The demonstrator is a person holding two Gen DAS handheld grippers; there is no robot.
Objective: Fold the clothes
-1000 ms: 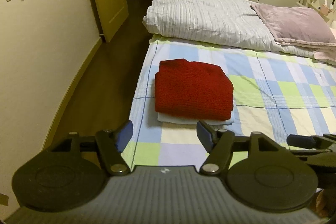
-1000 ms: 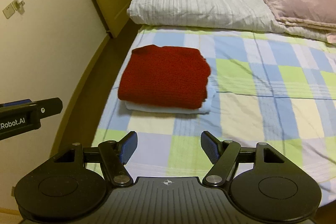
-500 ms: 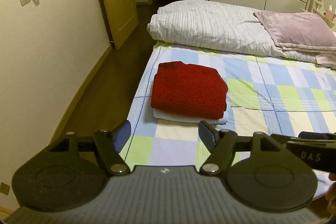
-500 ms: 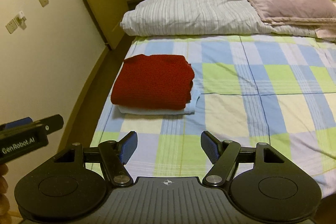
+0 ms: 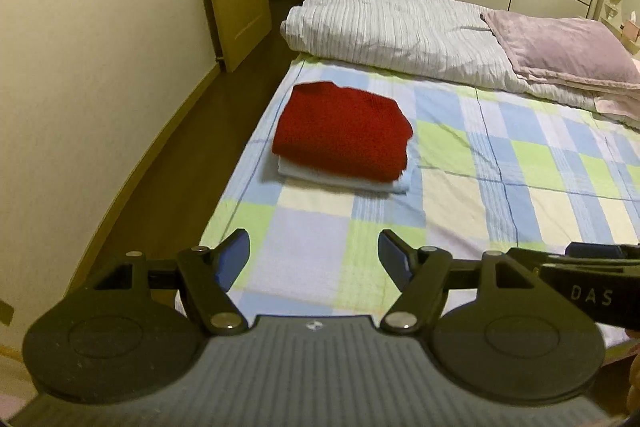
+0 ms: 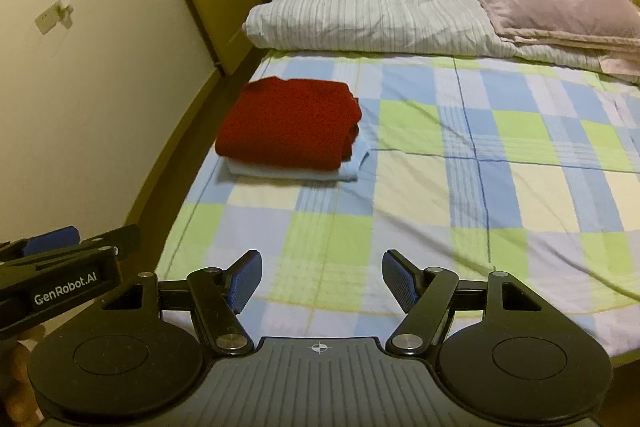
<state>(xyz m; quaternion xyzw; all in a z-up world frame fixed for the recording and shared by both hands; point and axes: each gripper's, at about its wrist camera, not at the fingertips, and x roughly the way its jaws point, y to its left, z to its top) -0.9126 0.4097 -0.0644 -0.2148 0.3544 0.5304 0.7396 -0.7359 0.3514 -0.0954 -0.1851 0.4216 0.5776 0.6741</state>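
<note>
Judging by the red sweater (image 5: 342, 133) folded atop a pale garment (image 6: 296, 171) near the bed's (image 6: 460, 187) left edge, w/ left claw (image 5: 314, 261) & right claw (image 6: 322, 281) both wide open, empty, you're between items; next needs another garment, none visible.

left gripper (image 5: 314, 253): jaws spread wide, nothing between them, pointing toward 12 o'clock | right gripper (image 6: 322, 277): jaws spread wide, nothing between them, pointing toward 12 o'clock | side by side, left one at the right one's 9 o'clock

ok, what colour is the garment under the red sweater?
Light blue garment, peeking out below the sweater; clearest in the right wrist view.
</note>
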